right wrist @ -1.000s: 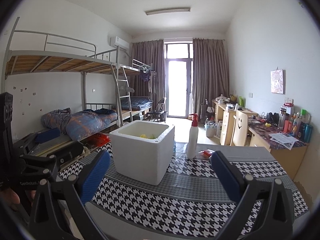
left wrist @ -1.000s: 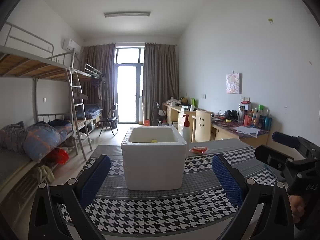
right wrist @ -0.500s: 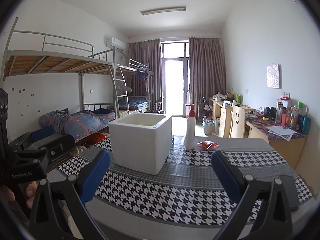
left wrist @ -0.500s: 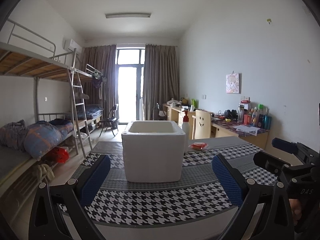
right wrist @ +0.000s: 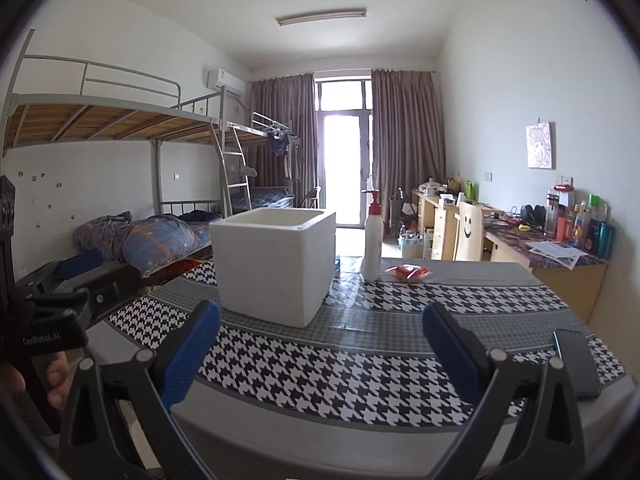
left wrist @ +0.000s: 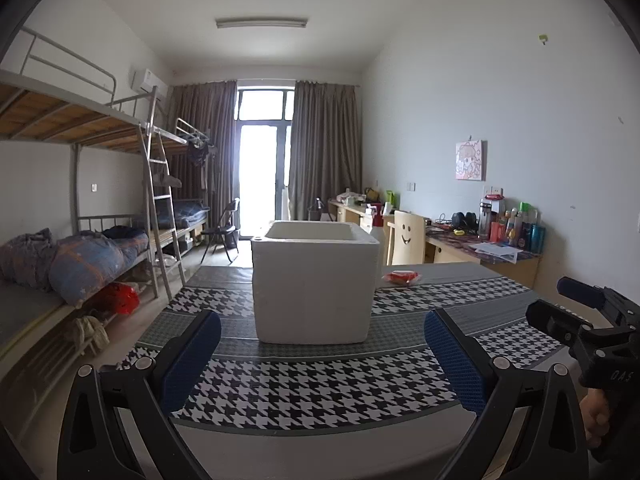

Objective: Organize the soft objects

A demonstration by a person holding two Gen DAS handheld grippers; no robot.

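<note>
The left gripper [left wrist: 322,350] and right gripper [right wrist: 320,342] are both gaping wide, holding nothing. The white box [left wrist: 315,286] is sitting on the table [left wrist: 320,384], just past them.

The left hand-held gripper [left wrist: 322,354] is level, its two blue-padded fingers [left wrist: 191,356] spread wide with nothing between them. The right hand-held gripper [right wrist: 320,352] is posed the same way, its blue pads [right wrist: 450,350] far apart and empty. Each tool appears at the edge of the other's view, side by side. A hand [right wrist: 36,380] wraps the left tool's black handle; part of another hand [left wrist: 600,420] grips the right one's.
</note>
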